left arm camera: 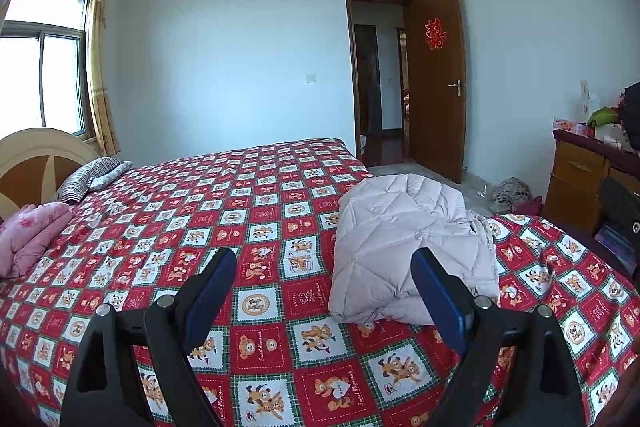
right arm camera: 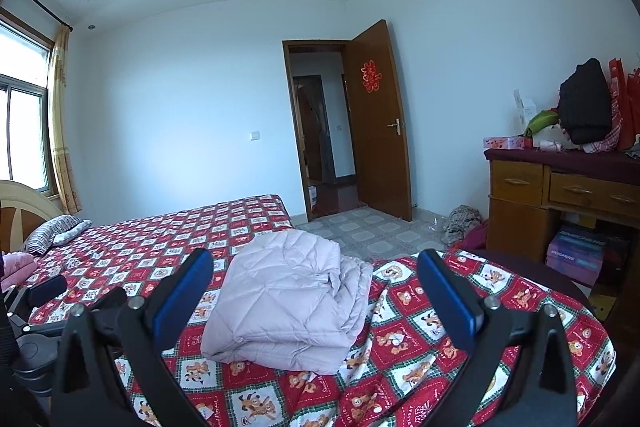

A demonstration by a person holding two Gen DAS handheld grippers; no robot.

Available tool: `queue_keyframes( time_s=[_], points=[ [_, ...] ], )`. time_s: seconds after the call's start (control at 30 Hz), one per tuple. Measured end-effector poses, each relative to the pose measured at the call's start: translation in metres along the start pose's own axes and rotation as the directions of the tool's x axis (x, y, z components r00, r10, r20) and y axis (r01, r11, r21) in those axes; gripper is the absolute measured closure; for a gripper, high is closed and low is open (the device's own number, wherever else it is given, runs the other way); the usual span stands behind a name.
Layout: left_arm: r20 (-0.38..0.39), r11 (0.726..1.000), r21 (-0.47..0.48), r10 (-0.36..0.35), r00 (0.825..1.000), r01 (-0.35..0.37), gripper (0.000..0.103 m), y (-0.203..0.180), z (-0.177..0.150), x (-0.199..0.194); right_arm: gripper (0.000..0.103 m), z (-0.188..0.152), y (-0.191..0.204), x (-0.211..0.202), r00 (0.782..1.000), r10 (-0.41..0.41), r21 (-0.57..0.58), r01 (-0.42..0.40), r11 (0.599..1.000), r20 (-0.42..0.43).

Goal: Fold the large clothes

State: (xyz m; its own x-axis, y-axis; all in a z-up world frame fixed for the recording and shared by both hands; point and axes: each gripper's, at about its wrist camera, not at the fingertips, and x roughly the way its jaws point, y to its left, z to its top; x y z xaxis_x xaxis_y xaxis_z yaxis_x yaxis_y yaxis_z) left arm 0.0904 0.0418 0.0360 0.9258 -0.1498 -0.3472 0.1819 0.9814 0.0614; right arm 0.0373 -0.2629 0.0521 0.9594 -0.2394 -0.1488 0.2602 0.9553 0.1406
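A pale pink quilted down coat (left arm camera: pixel 404 247) lies folded in a thick bundle on the red cartoon-print bedspread (left arm camera: pixel 224 211), near the bed's foot corner. It also shows in the right wrist view (right arm camera: pixel 288 291). My left gripper (left arm camera: pixel 324 259) is open and empty, held above the bed, with the coat just ahead and to the right. My right gripper (right arm camera: pixel 314 259) is open and empty, with the coat lying between and just beyond its blue fingers (right arm camera: pixel 448 299). The left gripper also shows at the left edge of the right wrist view (right arm camera: pixel 44 291).
A pink folded blanket (left arm camera: pixel 32 235) and a striped pillow (left arm camera: pixel 86 177) lie by the headboard. A wooden desk (right arm camera: pixel 560 195) piled with bags stands at the right. Clothes lie heaped on the tiled floor (right arm camera: pixel 464 219). A brown door (right arm camera: pixel 378 123) stands open.
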Motion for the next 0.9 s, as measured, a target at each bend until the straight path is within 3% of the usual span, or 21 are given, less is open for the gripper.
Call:
queue_keyframes(
  time_s=[0.9],
  points=[
    [-0.007,1.000,-0.005,0.000,1.000,0.000,0.013,0.0016,-0.0022,0.0007,0.000,0.0030,-0.0040,0.0054,1.000,0.004,0.023,-0.003,1.000,-0.016]
  ],
)
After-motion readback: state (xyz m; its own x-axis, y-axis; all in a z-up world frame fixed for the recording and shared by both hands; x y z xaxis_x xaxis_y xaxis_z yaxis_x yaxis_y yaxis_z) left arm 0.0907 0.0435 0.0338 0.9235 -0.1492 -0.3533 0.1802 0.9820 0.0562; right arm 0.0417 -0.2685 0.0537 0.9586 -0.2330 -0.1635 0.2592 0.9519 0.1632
